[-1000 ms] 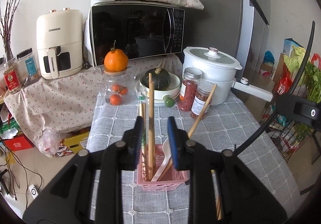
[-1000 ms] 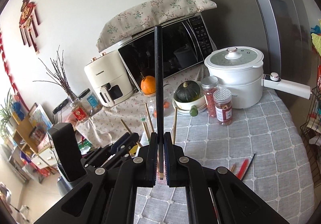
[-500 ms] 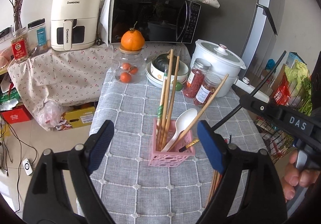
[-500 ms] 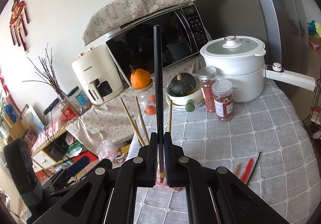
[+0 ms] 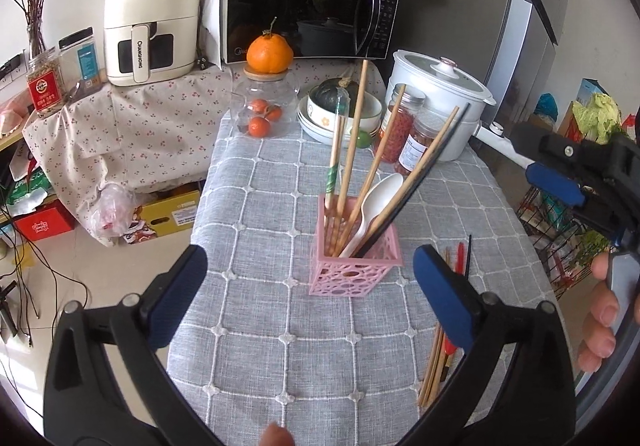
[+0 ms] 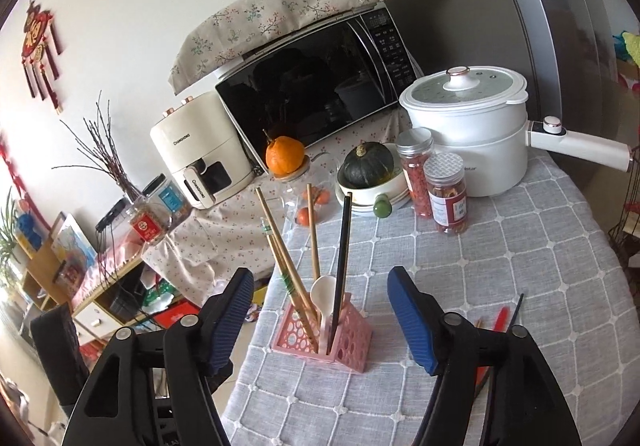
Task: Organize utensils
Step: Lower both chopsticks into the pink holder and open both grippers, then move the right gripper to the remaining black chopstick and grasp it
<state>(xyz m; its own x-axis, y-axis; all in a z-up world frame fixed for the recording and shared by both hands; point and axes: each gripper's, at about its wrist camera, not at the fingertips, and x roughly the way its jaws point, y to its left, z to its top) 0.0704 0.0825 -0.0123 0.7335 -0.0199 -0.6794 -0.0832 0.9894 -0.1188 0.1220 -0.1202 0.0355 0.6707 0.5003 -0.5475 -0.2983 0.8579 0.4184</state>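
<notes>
The right gripper [image 6: 320,312] has just been opening and holds nothing, its jaws standing apart on both sides of the pink basket [image 6: 352,342], where the black chopstick [image 6: 342,266] stands nearly upright with its long axis leaning a little toward the microwave [image 6: 320,94]. The left gripper [image 5: 310,286] has also just been opening and is wide and empty, with bare grey tablecloth [image 5: 280,346] between it and the basket. Only the left wrist view shows the loose chopsticks [image 5: 434,370] lying near the table's right edge (pointing away from the camera) and the person's fingers [image 5: 600,330] on the right handle.
</notes>
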